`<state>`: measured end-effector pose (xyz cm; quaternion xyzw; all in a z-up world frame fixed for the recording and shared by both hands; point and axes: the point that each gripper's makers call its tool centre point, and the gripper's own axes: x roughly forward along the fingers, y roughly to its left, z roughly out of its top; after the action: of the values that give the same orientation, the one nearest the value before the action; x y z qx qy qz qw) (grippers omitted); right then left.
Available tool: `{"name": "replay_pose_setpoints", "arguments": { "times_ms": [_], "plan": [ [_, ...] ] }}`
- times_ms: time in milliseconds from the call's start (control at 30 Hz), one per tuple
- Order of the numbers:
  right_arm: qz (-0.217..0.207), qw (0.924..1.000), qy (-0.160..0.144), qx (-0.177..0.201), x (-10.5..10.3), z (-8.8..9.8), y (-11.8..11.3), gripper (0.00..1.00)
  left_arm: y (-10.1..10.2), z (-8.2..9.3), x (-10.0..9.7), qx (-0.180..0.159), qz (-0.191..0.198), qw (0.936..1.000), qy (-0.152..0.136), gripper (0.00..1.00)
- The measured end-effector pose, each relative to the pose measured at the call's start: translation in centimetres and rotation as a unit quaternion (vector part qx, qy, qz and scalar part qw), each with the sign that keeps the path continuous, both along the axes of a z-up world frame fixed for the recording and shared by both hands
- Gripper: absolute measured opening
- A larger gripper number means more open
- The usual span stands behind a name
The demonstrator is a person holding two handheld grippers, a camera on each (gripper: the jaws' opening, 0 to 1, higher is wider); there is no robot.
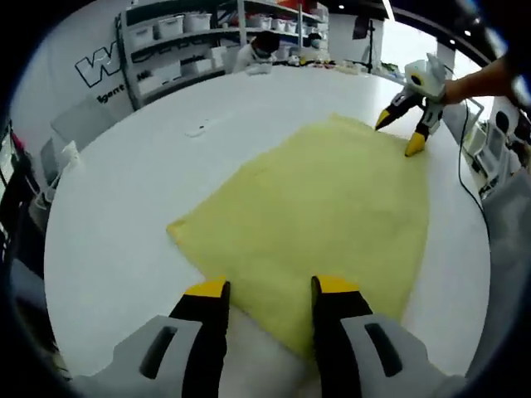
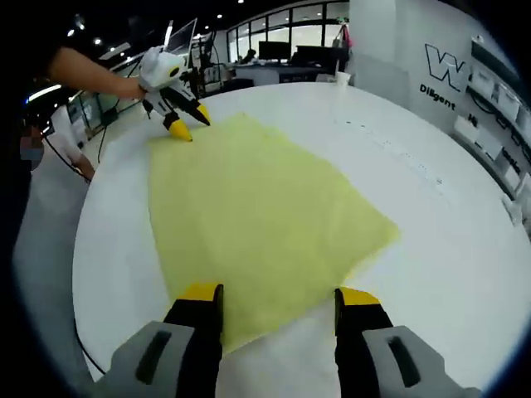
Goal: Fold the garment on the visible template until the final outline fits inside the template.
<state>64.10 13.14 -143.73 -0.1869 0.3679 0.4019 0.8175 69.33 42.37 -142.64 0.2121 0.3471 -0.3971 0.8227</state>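
Observation:
A pale yellow garment [image 1: 323, 207] lies spread flat on the round white table [image 1: 124, 215]. My left gripper [image 1: 272, 288] is open at its near edge, and the cloth's border runs between the yellow-tipped jaws. At the far corner my right gripper [image 1: 400, 135] hangs open just above the cloth, held by a hand. In the right gripper view the same garment [image 2: 257, 215] stretches ahead. There my right gripper [image 2: 278, 294] is open over the near edge, and my left gripper [image 2: 189, 124] stands open at the far corner.
Shelves with white boxes [image 1: 182, 33] and a seated person [image 1: 265, 46] are behind the table. A small object [image 1: 195, 130] lies on the table left of the garment. A black cable [image 1: 466, 178] runs along the right edge. Monitors [image 2: 282, 51] stand at the back.

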Motion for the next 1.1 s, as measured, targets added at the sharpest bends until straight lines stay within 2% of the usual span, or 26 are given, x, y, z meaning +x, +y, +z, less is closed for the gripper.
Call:
{"name": "replay_pose_setpoints", "arguments": {
  "times_ms": [33,100,200,300,433,500,600,800,900,967,1100],
  "plan": [
    [0.003,0.9999,-0.003,0.009,-0.2,0.3,0.4,0.48,-0.3,0.5,-0.3,0.004,-0.016,0.9997,-0.019,0.3],
    [0.01,0.9997,-0.003,0.02,-0.7,0.5,1.1,0.48,-0.9,0.8,-1.1,-0.004,-0.022,0.9996,-0.016,0.28],
    [0.035,0.999,-0.005,0.026,-1.8,0.7,2.6,0.47,-2.2,1.1,-2.3,-0.023,-0.032,0.9992,-0.009,0.33],
    [0.04,0.9988,-0.002,0.028,-2.3,0.7,3.7,0.45,-3.1,0.7,-3.4,-0.024,-0.041,0.9989,0.002,0.33],
    [0.044,0.9984,-0.007,0.033,-2.6,0.9,5.0,0.46,-4.1,0.3,-4.7,-0.019,-0.062,0.9979,0.001,0.39],
    [0.025,0.9984,-0.005,0.051,-2.5,1.0,5.5,0.46,-4.8,0.5,-4.9,-0.048,-0.057,0.9972,0.003,0.44],
    [-0.022,0.9974,-0.007,0.069,-2.1,0.8,6.0,0.47,-4.8,-0.1,-5.4,-0.043,-0.05,0.9978,0.007,0.54],
    [-0.014,0.9986,-0.021,0.046,-3.1,-0.6,7.8,0.49,-4.4,-1.4,-4.8,-0.03,-0.041,0.9986,-0.013,0.56],
    [-0.018,0.9984,-0.033,0.043,-3.2,-0.7,7.5,0.48,-3.8,-1.2,-4.6,-0.039,-0.02,0.999,-0.012,0.59],
    [-0.018,0.9981,-0.027,0.051,-3.4,-0.7,7.1,0.49,-3.2,-1.2,-4.6,-0.039,-0.015,0.999,-0.013,0.59],
    [-0.019,0.9987,-0.027,0.04,-3.8,-0.8,5.5,0.5,-1.9,-1.1,-4.4,-0.047,0.011,0.9988,-0.009,0.59]
  ]
}}
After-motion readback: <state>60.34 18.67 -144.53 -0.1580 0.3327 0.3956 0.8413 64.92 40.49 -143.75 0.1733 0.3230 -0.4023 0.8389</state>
